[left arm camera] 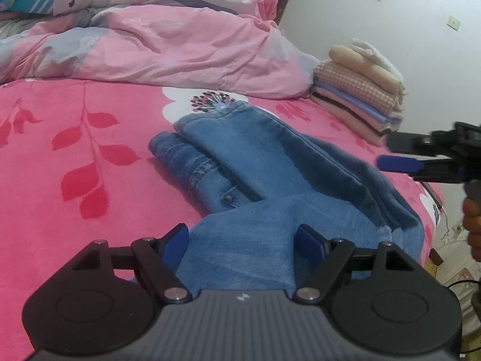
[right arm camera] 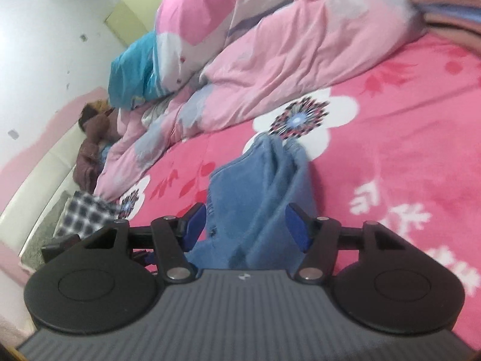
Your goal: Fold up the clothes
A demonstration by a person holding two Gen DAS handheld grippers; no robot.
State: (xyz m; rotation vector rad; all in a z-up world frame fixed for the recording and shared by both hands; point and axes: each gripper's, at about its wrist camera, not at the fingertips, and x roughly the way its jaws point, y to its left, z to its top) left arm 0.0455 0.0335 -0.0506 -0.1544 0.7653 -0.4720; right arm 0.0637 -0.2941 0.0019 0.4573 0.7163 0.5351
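Now the jeans [left arm camera: 270,174] lie partly folded on the bed [left arm camera: 75,156], on the pink flowered sheet, in the middle of the left wrist view. Their long axis runs slanted, from the far hem near the white flower print down to the near end, which spreads out directly under the left gripper [left arm camera: 240,240]. A folded layer lies along the top, and a small metal button shows on the left edge.

The left gripper has its jaws released and wide apart. The near end of the denim is between them, but the pads do not press on it. So for this hand the cloth lies straight ahead and below, very near.

The right gripper [right arm camera: 246,225] also has its jaws parted, and the blue cloth stands up in a ridge between them. In the right wrist view the pads do not seem to squeeze the ridge, so I judge it is let go. From the left wrist view this gripper [left arm camera: 399,164] is at the right side of the jeans, pointing across them, just beside the right edge.

A stack of folded clothes [left arm camera: 357,96] waits near the far right corner, beside the rumpled pink duvet [left arm camera: 165,45]. I think the next fold goes along the long axis, and the left hand is nearer to the end that must be lifted.
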